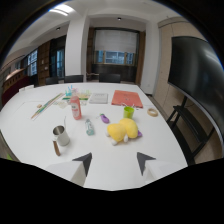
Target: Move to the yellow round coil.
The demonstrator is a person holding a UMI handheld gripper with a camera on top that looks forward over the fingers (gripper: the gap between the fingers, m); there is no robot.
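The yellow round coil (152,112) is a small tape-like ring lying flat on the white table (30,125), near its right edge and past the fingers to the right. My gripper (115,161) hovers over the near part of the table, open, with nothing between its two dark fingertips (85,161). A yellow plush toy (123,131) lies just ahead of the fingers, between me and the coil.
A green cup (129,112) stands behind the plush. A metal cup (60,135), a small bottle (89,126) and a pink bottle (75,107) are ahead to the left. An orange folder (127,98) lies farther back. A dark screen on a stand (197,70) is beside the table's right edge.
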